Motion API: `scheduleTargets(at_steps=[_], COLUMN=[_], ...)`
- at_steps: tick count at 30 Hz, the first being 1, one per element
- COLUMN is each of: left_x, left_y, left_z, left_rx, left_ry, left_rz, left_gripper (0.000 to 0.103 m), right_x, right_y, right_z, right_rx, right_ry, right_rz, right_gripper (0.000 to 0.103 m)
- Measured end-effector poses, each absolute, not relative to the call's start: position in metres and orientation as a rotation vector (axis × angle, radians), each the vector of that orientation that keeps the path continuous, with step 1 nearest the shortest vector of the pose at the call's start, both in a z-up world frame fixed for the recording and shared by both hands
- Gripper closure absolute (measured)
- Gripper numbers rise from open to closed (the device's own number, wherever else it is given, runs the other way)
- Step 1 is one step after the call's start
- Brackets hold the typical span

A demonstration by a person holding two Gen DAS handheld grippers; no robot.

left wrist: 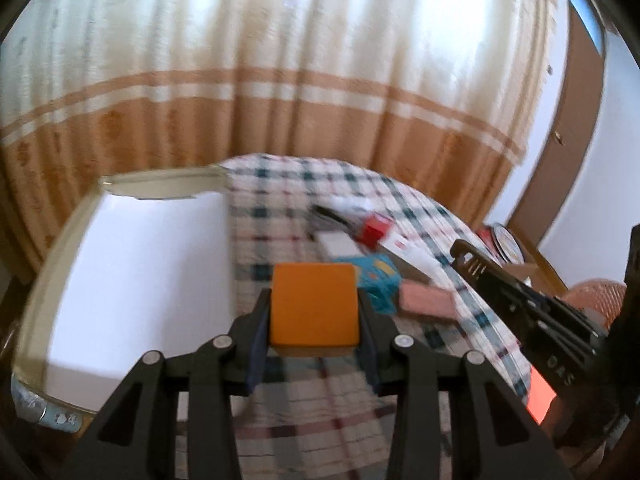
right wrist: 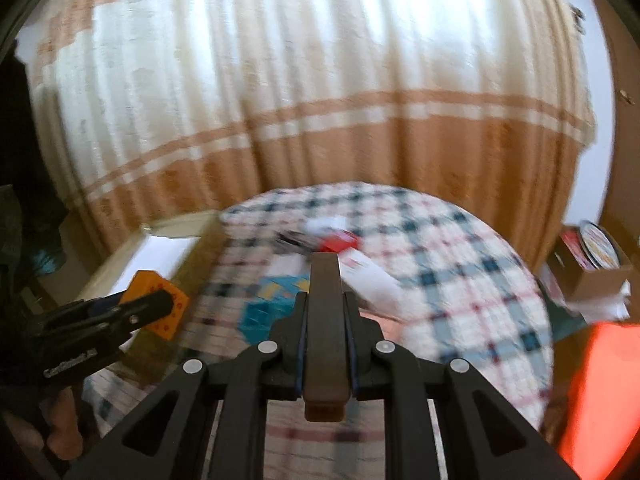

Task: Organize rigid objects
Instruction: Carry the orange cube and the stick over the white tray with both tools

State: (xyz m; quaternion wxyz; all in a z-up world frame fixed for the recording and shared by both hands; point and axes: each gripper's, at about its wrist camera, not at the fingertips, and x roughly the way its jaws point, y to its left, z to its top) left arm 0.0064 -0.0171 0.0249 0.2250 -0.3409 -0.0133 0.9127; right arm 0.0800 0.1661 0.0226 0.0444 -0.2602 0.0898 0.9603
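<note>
A cream and tan striped curtain [left wrist: 304, 92] hangs behind a table covered with a checked cloth [right wrist: 460, 280] in white, blue and red. At the table's left side stands an open shallow box with a white floor and pale rim [left wrist: 132, 280]. Blurred small items lie mid-table: a teal block with yellow patches [left wrist: 380, 280], a pink flat slab [left wrist: 428, 300] beside it, a red box [left wrist: 374, 230] further back. The left gripper [left wrist: 314, 312] is clamped on an orange cube [left wrist: 314, 306], held above the cloth beside the white box. The right gripper [right wrist: 326, 328] is clamped on a dark brown flat bar [right wrist: 326, 320], raised over the table.
</note>
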Motion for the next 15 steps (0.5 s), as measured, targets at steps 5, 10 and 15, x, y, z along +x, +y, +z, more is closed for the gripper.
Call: scheduleTargets(at_steps=[5,10,15], left_x=[-0.008,-0.023,-0.036], left_y=[-0.05,-0.076,-0.094], left_z=[0.024,0.019,0.01], left_rx=[-0.94,-0.961,-1.009], left_ry=[-0.039,-0.045,-0.071], left_rz=[2.652,2.745,2.793], left_gripper=[0.065,0.065,0.065], right_x=[0.055,0.027,-0.001], right_y=[0.126,0.089,0.062], right_z=[0.032,0.034,0.029], right_rx=[-0.783,-0.803,-0.852], right_ry=[0.23,0.209,0.208], right_rz=[3.057,3.145,3.201], right_gripper=[0.086,0.086,0.086])
